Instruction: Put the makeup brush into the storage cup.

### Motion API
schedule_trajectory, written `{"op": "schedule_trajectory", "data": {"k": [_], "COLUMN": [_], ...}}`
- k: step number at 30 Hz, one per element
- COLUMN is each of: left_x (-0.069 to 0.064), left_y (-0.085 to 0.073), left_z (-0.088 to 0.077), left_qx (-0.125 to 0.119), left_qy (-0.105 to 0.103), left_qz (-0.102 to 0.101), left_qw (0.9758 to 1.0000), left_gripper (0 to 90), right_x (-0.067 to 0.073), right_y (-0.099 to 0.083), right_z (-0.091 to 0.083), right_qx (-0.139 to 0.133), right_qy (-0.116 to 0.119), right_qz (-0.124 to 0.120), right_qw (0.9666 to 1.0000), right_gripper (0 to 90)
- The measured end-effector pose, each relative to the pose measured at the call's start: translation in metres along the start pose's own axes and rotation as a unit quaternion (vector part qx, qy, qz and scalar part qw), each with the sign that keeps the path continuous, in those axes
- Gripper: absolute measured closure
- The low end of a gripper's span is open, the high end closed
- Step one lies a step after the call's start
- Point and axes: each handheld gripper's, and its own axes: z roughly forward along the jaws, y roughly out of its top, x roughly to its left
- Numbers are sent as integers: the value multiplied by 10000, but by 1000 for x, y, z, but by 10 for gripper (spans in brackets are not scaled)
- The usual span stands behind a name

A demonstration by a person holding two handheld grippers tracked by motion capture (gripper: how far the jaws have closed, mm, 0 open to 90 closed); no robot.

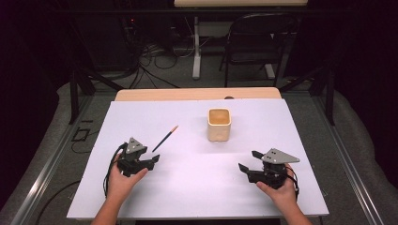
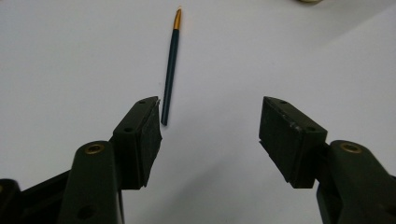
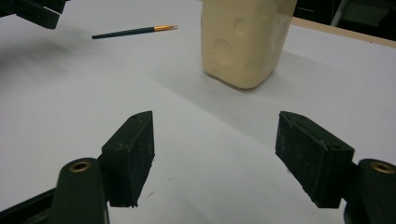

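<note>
A thin dark pencil-like stick with an orange tip (image 1: 165, 138) lies on the white table sheet (image 1: 197, 187), left of centre. A cream square cup (image 1: 219, 124) stands upright near the middle. My left gripper (image 1: 155, 159) rests just below the stick's near end, open and holding nothing; in the left gripper view the stick (image 2: 170, 70) lies ahead, close to the left pad. My right gripper (image 1: 248, 161) sits at the lower right, open with nothing between its jaws. In the right gripper view the cup (image 3: 243, 39) stands ahead and the stick (image 3: 133, 31) lies at the far left.
The sheet covers a wooden table (image 1: 197, 93). Behind it stand a black chair (image 1: 258, 42), a white table leg (image 1: 196, 47) and cables on the floor. A black stand leg (image 1: 75, 89) is at the left, another at the right (image 1: 328, 89).
</note>
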Motion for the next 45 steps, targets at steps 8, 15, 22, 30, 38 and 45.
{"op": "schedule_trajectory", "data": {"k": [8,15,22,30,38,45], "left_x": [5,5,4,9,13,12], "left_y": [4,18,33,53,72,84], "left_z": [0,9,19,27,36,49], "left_qx": [190,551,811,1005,1327,1679], "left_qy": [-50,-99,-109,-133,-39,44], "left_qz": [-88,63,187,192,314,436], "left_qw": [9998,9984,9965,9947,9906,9848], "left_gripper": [424,477,497,525,555,566], "right_x": [1,0,0,-1,-1,-1], "right_y": [0,0,-1,-1,-1,-2], "right_z": [1,2,2,1,1,1], "right_qx": [19,11,35,42,52,68], "right_qy": [9,-2,-7,-12,-14,-1], "right_qz": [-14,2,26,37,33,44], "right_qw": [10000,10000,10000,10000,10000,10000], "right_gripper": [279,279,279,279,279,280]}}
